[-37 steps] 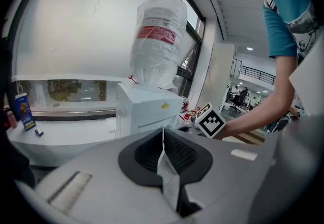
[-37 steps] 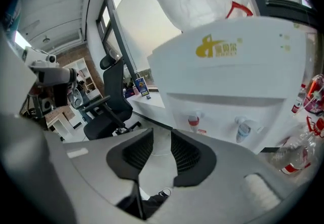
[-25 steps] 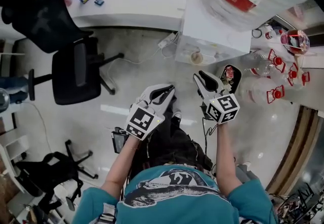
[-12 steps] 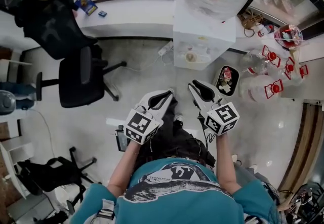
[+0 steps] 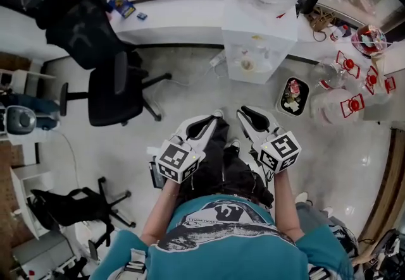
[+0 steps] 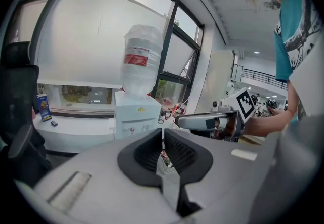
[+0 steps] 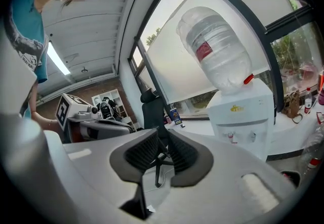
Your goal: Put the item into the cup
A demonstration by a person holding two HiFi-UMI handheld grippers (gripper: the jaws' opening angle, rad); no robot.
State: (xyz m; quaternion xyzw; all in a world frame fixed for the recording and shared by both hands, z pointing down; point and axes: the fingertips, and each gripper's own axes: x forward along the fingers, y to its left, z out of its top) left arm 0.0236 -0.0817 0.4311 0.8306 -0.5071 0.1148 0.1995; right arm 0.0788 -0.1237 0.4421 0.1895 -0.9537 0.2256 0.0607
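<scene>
I hold both grippers side by side in front of my body, pointing across the floor at a water dispenser (image 5: 259,45). The left gripper (image 5: 205,122) is shut, its pads meeting at the tips (image 6: 162,139) with nothing between them. The right gripper (image 5: 248,112) stands open by a narrow gap (image 7: 163,139); its jaws have just been closing and hold nothing. Each gripper shows in the other's view: the right gripper (image 6: 202,121) and the left gripper (image 7: 101,124). I cannot make out a cup or an item to go into it.
A black office chair (image 5: 117,86) stands at the left, in front of a white counter (image 5: 183,23). A dark bin (image 5: 294,95) with rubbish sits right of the dispenser, beside several water jugs (image 5: 345,105) with red handles. Another chair (image 5: 69,206) is at lower left.
Both grippers sit lower in the head view, nearer my body and farther from the bin. The right gripper's jaws have narrowed. The whole view has shifted.
</scene>
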